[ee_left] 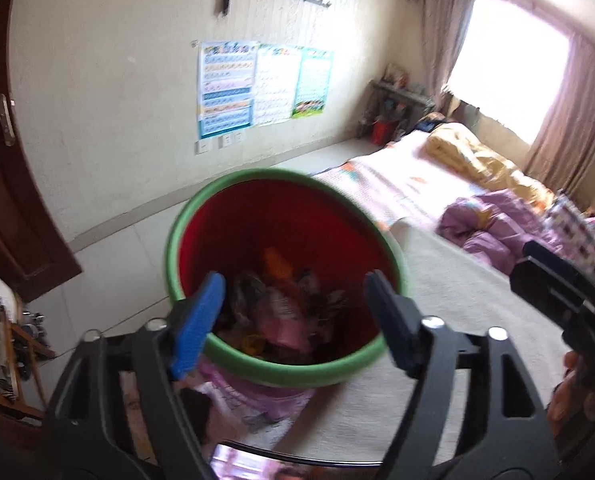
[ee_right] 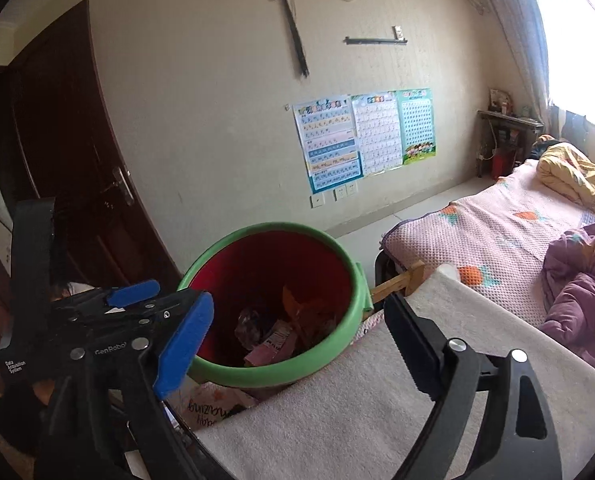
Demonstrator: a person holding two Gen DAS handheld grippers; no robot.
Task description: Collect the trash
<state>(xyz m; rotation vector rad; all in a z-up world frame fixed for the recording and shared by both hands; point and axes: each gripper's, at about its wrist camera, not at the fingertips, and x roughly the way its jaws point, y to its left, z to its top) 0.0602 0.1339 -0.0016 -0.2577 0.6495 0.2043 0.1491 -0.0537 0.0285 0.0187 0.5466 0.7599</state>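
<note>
- Left wrist view: the left gripper (ee_left: 293,316) has its jaws spread wide and nothing is pinched between them. The blue finger is at 8 o'clock and the black finger at 4 o'clock of the bin opening
- The trash bin (ee_left: 185,216), red inside with a green rim, sits just beyond the fingertips, and its mouth fills the gap between the jaws. The trash (ee_left: 281,312), crumpled wrappers and a pink packet, lies at the bottom, apart from both fingers
- The right gripper (ee_left: 557,280) shows at 3 o'clock, beside the bin
- Right wrist view: the right gripper (ee_right: 297,320) also stands wide open and holds nothing. The trash bin (ee_right: 353,304) is between its fingers, toward 11 o'clock, with the trash (ee_right: 277,332) inside it
- The left gripper (ee_right: 165,296) is at 9 o'clock, close to the green rim. The bed (ee_right: 497,240) is at 2 o'clock
</note>
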